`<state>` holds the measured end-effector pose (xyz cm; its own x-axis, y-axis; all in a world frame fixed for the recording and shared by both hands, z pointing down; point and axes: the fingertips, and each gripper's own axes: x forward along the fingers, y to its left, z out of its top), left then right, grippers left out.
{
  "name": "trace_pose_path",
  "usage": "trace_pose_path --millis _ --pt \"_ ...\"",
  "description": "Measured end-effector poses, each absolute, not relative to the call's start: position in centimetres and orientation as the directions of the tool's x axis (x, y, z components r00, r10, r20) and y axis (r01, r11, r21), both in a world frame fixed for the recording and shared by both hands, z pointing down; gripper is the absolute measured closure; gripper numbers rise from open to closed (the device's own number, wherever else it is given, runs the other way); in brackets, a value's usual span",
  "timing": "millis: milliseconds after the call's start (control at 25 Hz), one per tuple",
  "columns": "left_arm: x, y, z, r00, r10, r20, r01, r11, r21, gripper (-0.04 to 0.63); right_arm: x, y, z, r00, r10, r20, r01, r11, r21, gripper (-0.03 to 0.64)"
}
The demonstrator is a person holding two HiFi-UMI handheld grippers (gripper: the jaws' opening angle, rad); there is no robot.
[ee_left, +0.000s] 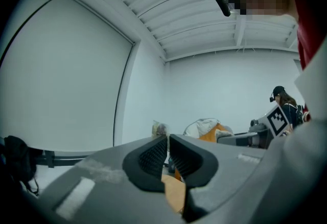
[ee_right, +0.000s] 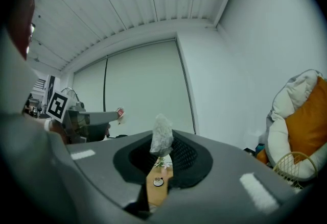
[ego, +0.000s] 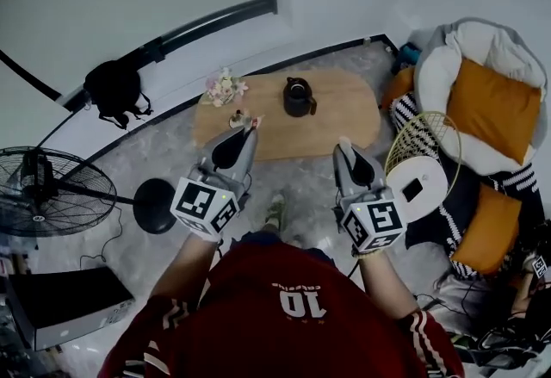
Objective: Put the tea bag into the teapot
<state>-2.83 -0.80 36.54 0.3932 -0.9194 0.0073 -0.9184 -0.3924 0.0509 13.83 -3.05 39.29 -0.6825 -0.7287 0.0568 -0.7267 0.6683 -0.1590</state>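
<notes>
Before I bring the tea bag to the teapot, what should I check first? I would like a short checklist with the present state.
1. Tea bag pinched in right gripper: ok.
2. Teapot upright on table: ok.
3. Teapot lid off: cannot tell.
4. Right gripper over teapot: not ok, it is at the table's near edge.
5. Left gripper, red-and-white scrap at its tip, beside the path: ok.
</notes>
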Motion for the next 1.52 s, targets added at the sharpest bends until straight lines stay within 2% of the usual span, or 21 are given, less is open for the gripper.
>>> trace_pose_path --millis 880,1160,1520 --pt "-9.0 -21.9 40.9 0.568 -0.821 0.048 -0.818 -0.558 0.144 0.577 7.1 -20.6 41.6 -0.592 -0.777 0.213 -0.804 0.587 -0.093 0.588" --pt "-10.3 -25.1 41.9 0.598 -0.801 0.035 -0.793 -0.584 0.173 0.577 5.2 -23.2 43.5 -0.572 -0.778 0.261 -0.815 0.575 -0.073 0.586" --pt "-12.6 -26.1 42.4 0.568 -0.823 0.026 -0.809 -0.552 0.202 0.577 3.1 -26.6 47.5 -0.591 -0.739 0.324 -0.795 0.601 -0.078 0.586"
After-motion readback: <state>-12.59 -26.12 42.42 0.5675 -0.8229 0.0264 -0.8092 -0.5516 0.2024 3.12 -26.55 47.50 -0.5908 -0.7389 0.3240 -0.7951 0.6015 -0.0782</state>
